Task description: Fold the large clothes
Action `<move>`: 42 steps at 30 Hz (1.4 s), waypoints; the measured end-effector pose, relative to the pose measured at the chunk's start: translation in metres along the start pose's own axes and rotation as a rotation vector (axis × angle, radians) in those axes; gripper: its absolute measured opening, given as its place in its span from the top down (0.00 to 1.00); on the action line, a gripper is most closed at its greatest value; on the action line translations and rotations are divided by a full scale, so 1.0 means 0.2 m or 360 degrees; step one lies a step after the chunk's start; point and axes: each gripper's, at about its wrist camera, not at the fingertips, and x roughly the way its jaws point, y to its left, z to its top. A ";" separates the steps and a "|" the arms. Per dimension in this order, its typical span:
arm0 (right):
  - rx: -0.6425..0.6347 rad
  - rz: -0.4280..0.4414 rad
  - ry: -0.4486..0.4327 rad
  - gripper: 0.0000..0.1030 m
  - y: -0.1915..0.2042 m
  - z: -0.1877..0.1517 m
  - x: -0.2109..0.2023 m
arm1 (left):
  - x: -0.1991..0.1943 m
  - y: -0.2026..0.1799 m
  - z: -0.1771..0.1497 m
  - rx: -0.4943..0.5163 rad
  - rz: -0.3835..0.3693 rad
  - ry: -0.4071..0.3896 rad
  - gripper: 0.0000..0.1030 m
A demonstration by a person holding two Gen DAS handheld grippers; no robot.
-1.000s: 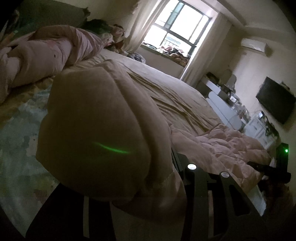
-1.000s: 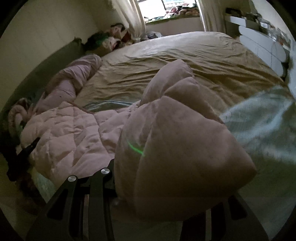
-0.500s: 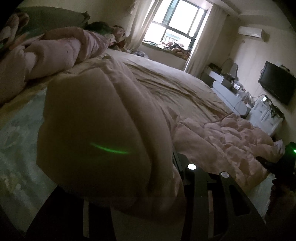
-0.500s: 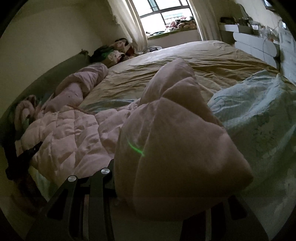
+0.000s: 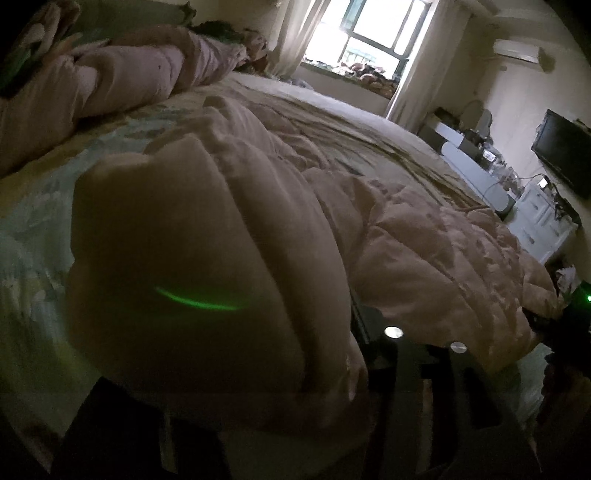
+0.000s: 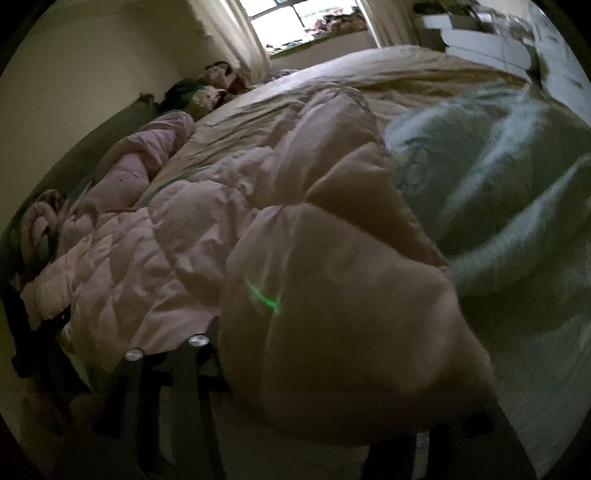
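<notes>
A puffy pink quilt [image 5: 424,251] lies crumpled across the bed. In the left wrist view a thick folded bunch of it [image 5: 203,240] fills the gap of my left gripper [image 5: 258,406], whose jaws are opening with the cloth still wedged between them. The right wrist view shows the same: another bunch of the quilt [image 6: 332,277] bulges up out of my right gripper [image 6: 332,424], its jaws also opening around the cloth. The cloth hides the pads of both grippers. A green light streak falls on each bunch.
A tan sheet [image 5: 351,122] covers the far bed, and a pale green patterned sheet [image 6: 498,166] lies under the quilt. Rolled pink bedding [image 5: 129,77] lies by the headboard. Past the bed are a window [image 5: 369,33], white cabinets [image 5: 535,221] and a wall television [image 5: 561,151].
Both grippers have sunk toward the bed and moved forward with the quilt bunches. The bunches now sit low over the mattress, and the spread quilt looks closer.
</notes>
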 end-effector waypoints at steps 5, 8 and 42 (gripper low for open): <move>0.0090 -0.0128 -0.0007 0.14 -0.08 0.00 -0.11 | -0.04 0.05 -0.04 -0.0068 0.0031 0.0046 0.32; -0.0042 -0.0303 -0.0126 0.08 -0.02 -0.02 -0.28 | -0.10 0.05 -0.08 -0.0051 0.0099 0.0057 0.14; -0.0726 -0.0059 -0.0390 0.04 0.83 -0.71 -0.72 | -0.80 -0.52 -0.50 0.0294 0.0032 -0.0238 0.09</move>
